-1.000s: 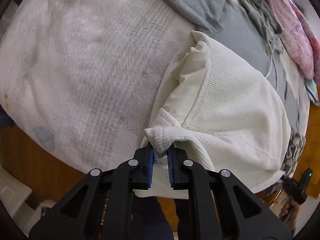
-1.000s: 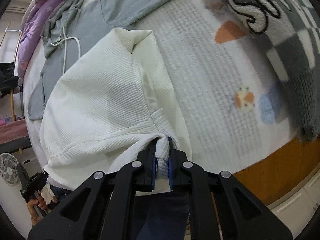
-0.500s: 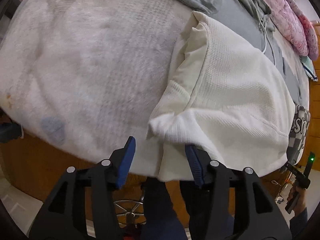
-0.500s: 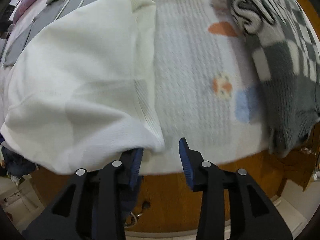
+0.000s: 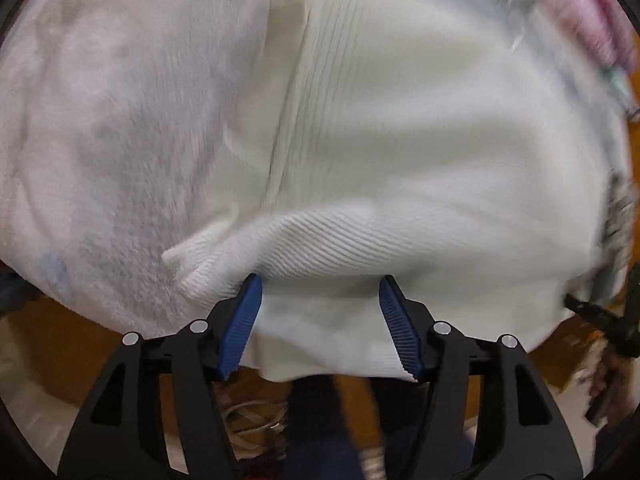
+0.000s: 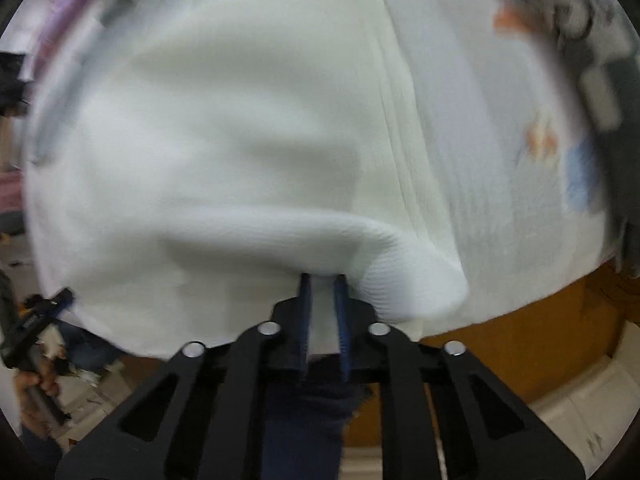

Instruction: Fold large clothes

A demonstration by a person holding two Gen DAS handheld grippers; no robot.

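A white waffle-knit garment (image 5: 400, 140) lies folded on a pale fleece blanket (image 5: 120, 120); both views are blurred by motion. Low over its near edge, my left gripper (image 5: 320, 280) is open and its jaws are still opening. The turned-up ribbed hem (image 5: 280, 248) lies just beyond the blue pads, and they do not press on it. In the right wrist view the same garment (image 6: 220, 140) fills the middle. My right gripper (image 6: 323, 278) is shut on a fold of its near hem, with white cloth showing between the pads.
Pink cloth (image 5: 592, 24) lies at the far right. A grey checked knit (image 6: 600, 60) sits on the blanket (image 6: 500, 200) at upper right. A brown wooden edge (image 6: 540, 340) runs below the blanket. The other gripper (image 6: 36, 316) shows at the left rim, in a hand.
Both grippers let go of the hem corners, opened and dropped closer to the garment. The right one has since shut on the near hem; the left has opened wider.
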